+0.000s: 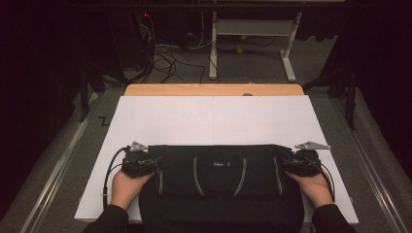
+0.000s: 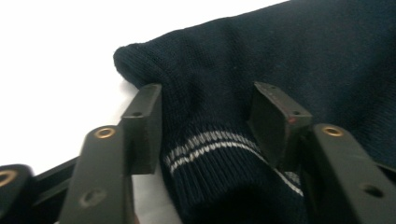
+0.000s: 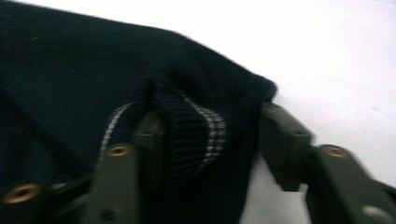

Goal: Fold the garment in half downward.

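At the near edge of the white sheet point(image 1: 214, 116) your dark knit sweater point(image 1: 218, 170) lies folded into a wide band, its lower part hanging off the table toward you. The L gripper point(image 1: 154, 164) sits at the sweater's left end, the R gripper point(image 1: 281, 163) at its right end.

In the left gripper view the jaws straddle the striped cuff point(image 2: 210, 144) w/ fabric between them, but the right pad looks clear of the knit, so I read them as apart, not clamped. In the right gripper view the jaws bracket the ribbed fold point(image 3: 196, 130); blur hides whether they pinch it, so I can't tell.

Risks, as I judge them:
- Lift now and the L side may slip out, so the fold collapses.
- You may catch just the cuff, not all layers, and the band unrolls.
- Uneven pull btwn hands skews the fold.
- The overhang could drag the sweater off the edge.
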